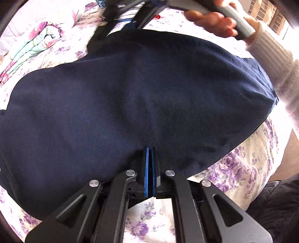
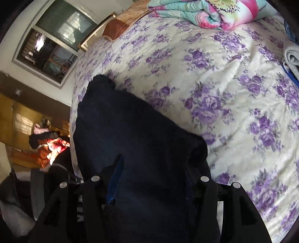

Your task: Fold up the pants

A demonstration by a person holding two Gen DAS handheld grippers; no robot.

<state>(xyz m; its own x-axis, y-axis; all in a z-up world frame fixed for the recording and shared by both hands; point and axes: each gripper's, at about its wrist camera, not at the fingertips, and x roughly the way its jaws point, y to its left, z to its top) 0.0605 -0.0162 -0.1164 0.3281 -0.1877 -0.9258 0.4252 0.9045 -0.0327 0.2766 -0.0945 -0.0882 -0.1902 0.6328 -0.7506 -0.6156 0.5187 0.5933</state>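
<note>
Under me lies a bed (image 2: pixel 224 115) covered in a cream sheet (image 1: pixel 241 168) printed with purple roses. At its far end I see a folded quilt (image 2: pixel 211 13) in pink and pale green, which also shows off to my left side (image 1: pixel 37 48). A brown headboard (image 2: pixel 112 30) runs along the bed's edge. Past it stands a white wall (image 2: pixel 11 37) with a framed window (image 2: pixel 56 43), its glass dim and reflective. Lower down are yellowish wooden panels (image 2: pixel 22 115) with sun patches, and a heap of clothes (image 2: pixel 50 142) lit orange-red.
</note>
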